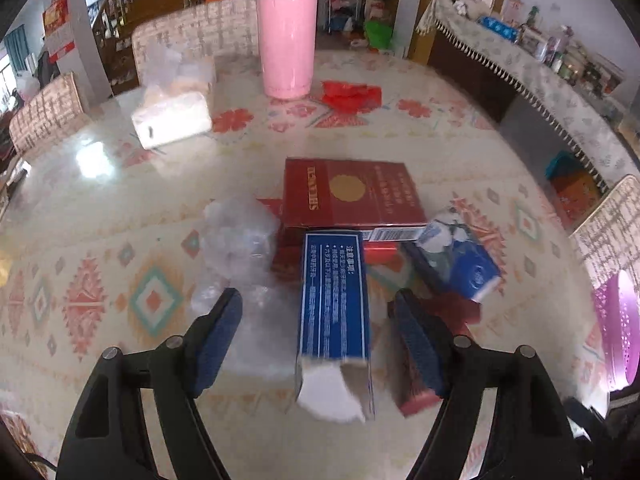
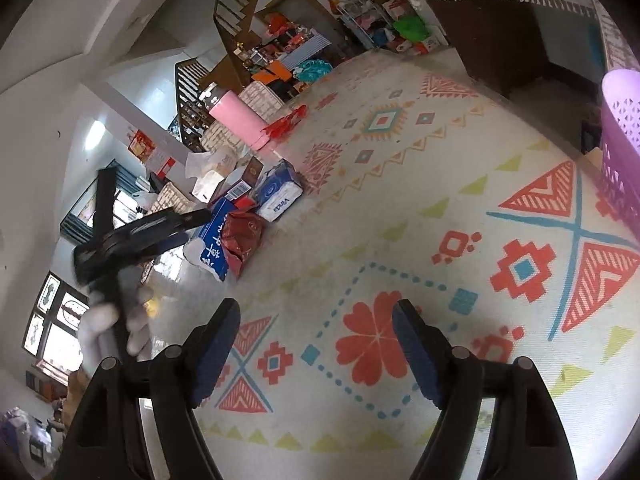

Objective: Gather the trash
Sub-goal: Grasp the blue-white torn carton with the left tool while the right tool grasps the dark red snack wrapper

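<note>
Litter heap on patterned table: blue carton, red box, crumpled plastic, tissue pack. Left gripper spread wide, straddling the blue carton, not touching. Right gripper spread, holding nothing, near purple basket. Step: reaching to pick. Next, likely: close on the carton, carry it to the basket.

A patterned table bears a pink tumbler, tissue pack, boxes and crumpled plastic.
</note>
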A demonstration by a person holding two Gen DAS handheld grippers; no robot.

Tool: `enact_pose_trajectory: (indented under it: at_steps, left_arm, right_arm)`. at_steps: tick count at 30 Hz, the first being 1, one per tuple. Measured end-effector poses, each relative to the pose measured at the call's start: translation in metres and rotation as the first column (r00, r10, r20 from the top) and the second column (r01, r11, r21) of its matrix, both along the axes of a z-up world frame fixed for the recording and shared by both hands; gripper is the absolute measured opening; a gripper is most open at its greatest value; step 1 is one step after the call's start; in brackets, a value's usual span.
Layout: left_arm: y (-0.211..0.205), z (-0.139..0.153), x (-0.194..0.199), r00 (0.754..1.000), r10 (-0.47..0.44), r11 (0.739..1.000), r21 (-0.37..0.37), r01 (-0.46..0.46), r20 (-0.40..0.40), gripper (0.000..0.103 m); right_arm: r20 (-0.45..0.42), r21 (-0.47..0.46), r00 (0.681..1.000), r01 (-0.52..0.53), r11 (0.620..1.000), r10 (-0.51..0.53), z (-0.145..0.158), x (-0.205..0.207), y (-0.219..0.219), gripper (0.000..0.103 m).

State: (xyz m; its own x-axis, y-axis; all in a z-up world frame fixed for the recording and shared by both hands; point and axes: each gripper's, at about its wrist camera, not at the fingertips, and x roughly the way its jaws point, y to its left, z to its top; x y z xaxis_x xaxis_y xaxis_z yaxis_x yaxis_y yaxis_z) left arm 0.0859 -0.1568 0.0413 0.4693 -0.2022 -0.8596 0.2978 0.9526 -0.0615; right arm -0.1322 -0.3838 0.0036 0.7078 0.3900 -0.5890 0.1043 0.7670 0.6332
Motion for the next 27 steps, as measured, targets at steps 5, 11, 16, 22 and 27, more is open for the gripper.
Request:
enact_pose_trajectory:
  at_steps: [5, 11, 16, 22, 27]
  left_arm:
    - [0.002, 0.0, -0.016, 0.999, -0.013, 0.998, -0.058, 0.011, -0.038, 0.034]
    - [0.023, 0.027, -0.072, 0.999, -0.045, 0.991, -0.124, 0.048, 0.027, 0.034]
    - [0.047, 0.031, -0.094, 0.996, -0.022, 0.99, -0.135, 0.034, 0.091, 0.034]
    - [0.079, 0.011, -0.086, 0.998, 0.027, 0.984, -0.176, -0.017, 0.056, 0.035]
    - [0.099, 0.002, -0.083, 0.995, 0.064, 0.978, -0.202, -0.048, 0.074, 0.035]
  right_arm:
    - [0.003, 0.002, 1.0, -0.017, 1.0, 0.017, 0.0, 0.0, 0.0, 0.083]
    - [0.004, -0.014, 0.999, -0.031, 0.999, 0.032, 0.0, 0.007, 0.007, 0.083]
    - [-0.002, -0.061, 0.999, -0.035, 0.998, 0.035, 0.001, 0.009, 0.014, 0.084]
    - [-0.035, -0.198, 0.997, -0.068, 0.978, 0.062, 0.006, 0.019, 0.035, 0.086]
    - [-0.016, -0.333, 0.994, -0.104, 0.937, 0.105, 0.028, 0.051, 0.075, 0.086]
